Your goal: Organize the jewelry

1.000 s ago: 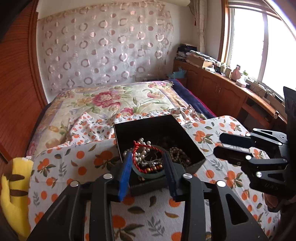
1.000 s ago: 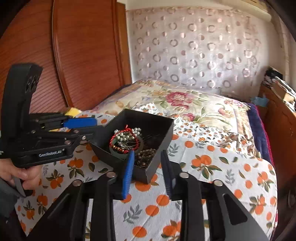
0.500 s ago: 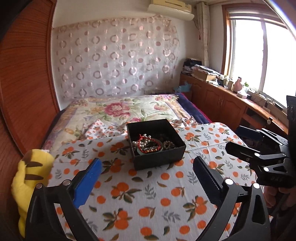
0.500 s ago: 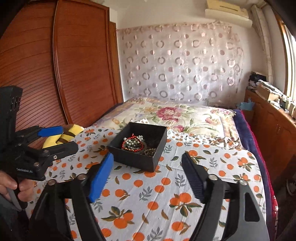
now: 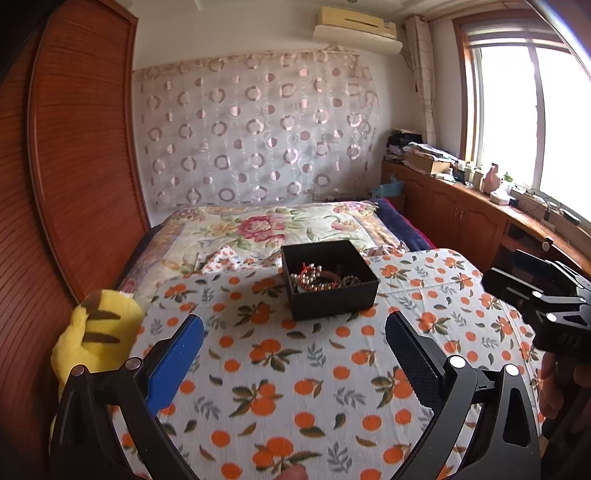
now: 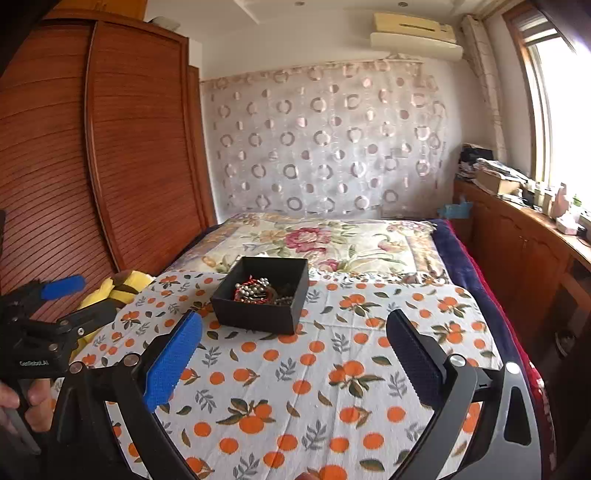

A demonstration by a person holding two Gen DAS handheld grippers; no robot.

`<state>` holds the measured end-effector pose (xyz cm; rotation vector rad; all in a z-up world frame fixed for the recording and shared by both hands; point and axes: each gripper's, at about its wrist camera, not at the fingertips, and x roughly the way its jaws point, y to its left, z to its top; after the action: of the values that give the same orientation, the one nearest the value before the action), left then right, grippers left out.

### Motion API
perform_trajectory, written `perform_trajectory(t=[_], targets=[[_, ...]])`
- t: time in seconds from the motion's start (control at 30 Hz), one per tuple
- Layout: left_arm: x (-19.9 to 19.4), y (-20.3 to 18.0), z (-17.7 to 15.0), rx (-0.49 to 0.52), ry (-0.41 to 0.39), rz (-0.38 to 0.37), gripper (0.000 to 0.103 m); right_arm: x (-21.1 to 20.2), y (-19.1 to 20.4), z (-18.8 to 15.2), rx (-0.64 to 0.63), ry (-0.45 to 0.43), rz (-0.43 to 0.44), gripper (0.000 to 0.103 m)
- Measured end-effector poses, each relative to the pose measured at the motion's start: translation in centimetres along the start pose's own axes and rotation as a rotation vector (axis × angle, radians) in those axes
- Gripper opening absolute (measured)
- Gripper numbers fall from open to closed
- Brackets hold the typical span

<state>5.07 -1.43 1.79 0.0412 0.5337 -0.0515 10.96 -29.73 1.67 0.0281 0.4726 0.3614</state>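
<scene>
An open square black box [image 5: 330,280] holds tangled red and pearl bead bracelets [image 5: 314,278] on the orange-patterned cloth [image 5: 295,369], a yellow striped plush toy [image 5: 94,332] well aside, while the left gripper [image 5: 295,354] and right gripper [image 6: 293,350] hover empty, jaws wide apart.

Daylight floods in from the wood-framed window [image 5: 524,122], blown out white. Fisheye bends edges; corners vignette black. Centre sharp.

Black grippers [image 5: 295,347], blue-padded jaws

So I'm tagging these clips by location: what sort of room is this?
Most likely a bedroom: a bed with a floral quilt, a tall wooden wardrobe, and a wall air conditioner above the curtain.
</scene>
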Motion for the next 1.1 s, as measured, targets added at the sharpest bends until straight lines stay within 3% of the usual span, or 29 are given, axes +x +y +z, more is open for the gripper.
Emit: perform_trajectory(t=[0.23, 1.1], targets=[[-0.5, 0.1, -1.5, -0.002, 0.007, 0.02, 0.095, -0.5, 0.4, -0.7, 0.02, -0.012, 0.005, 0.1], [-0.6, 0.3, -1.6, -0.024, -0.005, -0.006, 0.095, -0.4, -0.1, -1.9, 0.013, -0.009, -0.024, 0.1]])
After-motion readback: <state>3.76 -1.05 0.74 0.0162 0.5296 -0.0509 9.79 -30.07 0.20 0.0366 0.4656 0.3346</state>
